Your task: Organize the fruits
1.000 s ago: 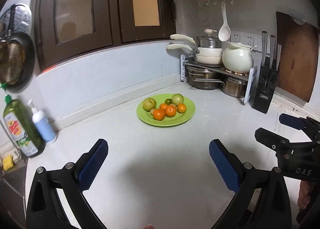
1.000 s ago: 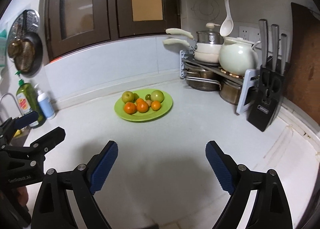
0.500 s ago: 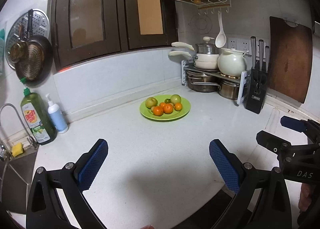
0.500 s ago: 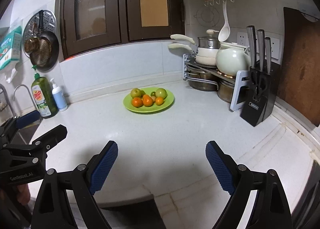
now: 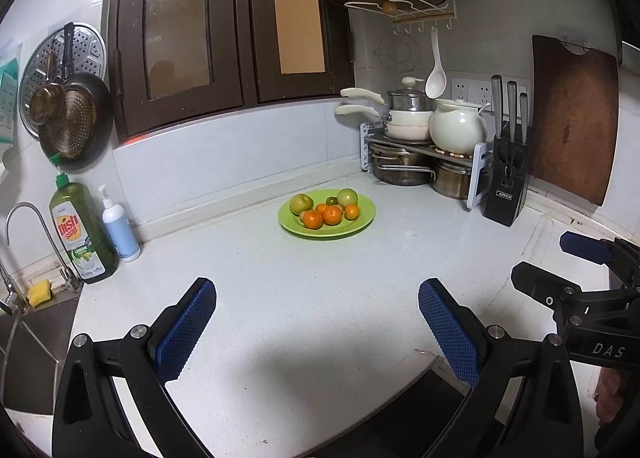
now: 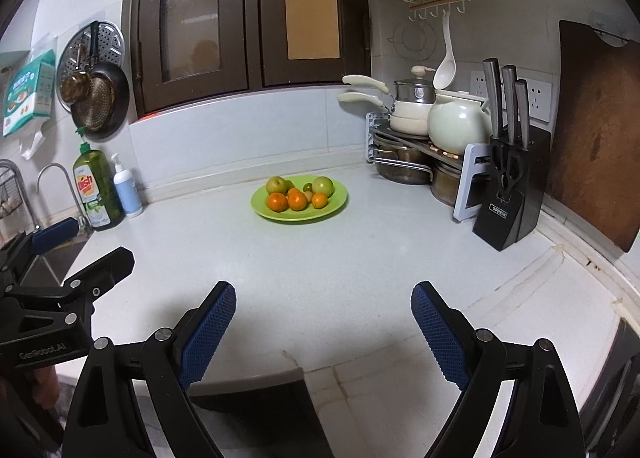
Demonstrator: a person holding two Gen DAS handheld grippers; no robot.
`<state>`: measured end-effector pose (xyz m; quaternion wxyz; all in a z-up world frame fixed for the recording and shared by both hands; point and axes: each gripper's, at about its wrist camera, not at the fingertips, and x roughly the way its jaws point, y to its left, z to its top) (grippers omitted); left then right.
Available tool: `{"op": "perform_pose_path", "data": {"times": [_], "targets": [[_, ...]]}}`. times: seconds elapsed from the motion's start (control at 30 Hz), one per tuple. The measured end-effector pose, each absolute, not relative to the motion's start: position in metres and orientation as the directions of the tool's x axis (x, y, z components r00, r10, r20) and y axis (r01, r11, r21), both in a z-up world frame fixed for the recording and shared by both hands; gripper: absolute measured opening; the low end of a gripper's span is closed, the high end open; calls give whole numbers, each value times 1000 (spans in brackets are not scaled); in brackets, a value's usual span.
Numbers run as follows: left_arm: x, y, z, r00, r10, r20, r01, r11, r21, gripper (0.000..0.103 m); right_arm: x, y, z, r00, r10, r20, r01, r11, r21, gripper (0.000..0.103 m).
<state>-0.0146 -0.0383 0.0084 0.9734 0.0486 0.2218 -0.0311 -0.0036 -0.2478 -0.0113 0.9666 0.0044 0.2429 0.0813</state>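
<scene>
Both grippers (image 5: 316,310) (image 6: 323,314) level, jaws apart

I see a white countertop (image 5: 320,298) carrying: green plate (image 5: 362,224) w/ fruit near the back wall; dish soap bottle (image 5: 82,232) and pump bottle (image 5: 120,228) side by side at left; pot rack (image 5: 424,156) and knife block (image 5: 505,190) in the right corner.

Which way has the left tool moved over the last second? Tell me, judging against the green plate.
Yes. The left tool has pulled back from the green plate, which looks smaller and farther off, with the counter's near edge now showing below the tool's open jaws.
</scene>
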Motion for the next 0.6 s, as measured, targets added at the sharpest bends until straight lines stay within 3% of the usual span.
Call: {"op": "perform_pose_path", "data": {"times": [0.6], "targets": [[-14,-43,9,897,-33,-440,78,993,85,103,-2,-252,-13,864,166,-476,-159,986,56,90]]}}
